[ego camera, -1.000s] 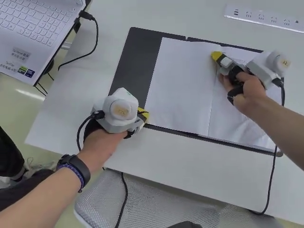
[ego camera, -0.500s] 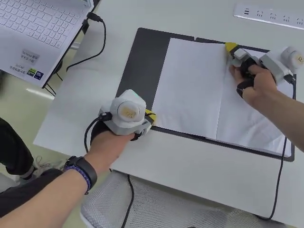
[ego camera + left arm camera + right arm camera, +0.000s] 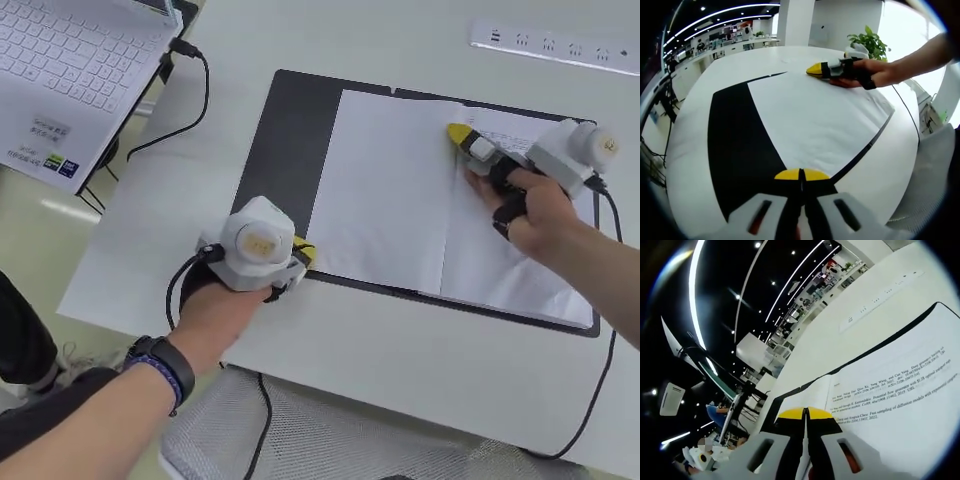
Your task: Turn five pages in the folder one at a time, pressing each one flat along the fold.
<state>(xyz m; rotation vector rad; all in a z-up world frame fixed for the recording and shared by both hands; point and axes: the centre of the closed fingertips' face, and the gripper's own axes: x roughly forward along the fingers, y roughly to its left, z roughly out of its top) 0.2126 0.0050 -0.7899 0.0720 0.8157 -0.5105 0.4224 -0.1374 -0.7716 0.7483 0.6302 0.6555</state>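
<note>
The black folder (image 3: 285,140) lies open on the white table, with a blank white page (image 3: 385,185) turned to the left and a printed page (image 3: 520,250) on the right. My right gripper (image 3: 458,133) is shut, and its yellow tips rest on the fold near the folder's far edge. In the right gripper view the shut gripper (image 3: 805,413) touches the paper just beside lines of print (image 3: 890,390). My left gripper (image 3: 300,250) is shut with nothing in it, at the folder's near left edge by the blank page's corner. Its tips meet over the black cover (image 3: 740,150).
A white laptop (image 3: 70,60) sits at the far left with a black cable (image 3: 190,90) running from it. A white power strip (image 3: 550,45) lies beyond the folder. A mesh chair seat (image 3: 350,430) shows below the table's near edge.
My right gripper slid along the fold to the folder's far edge, then came back a little toward me. The left gripper stayed at the near left edge.
</note>
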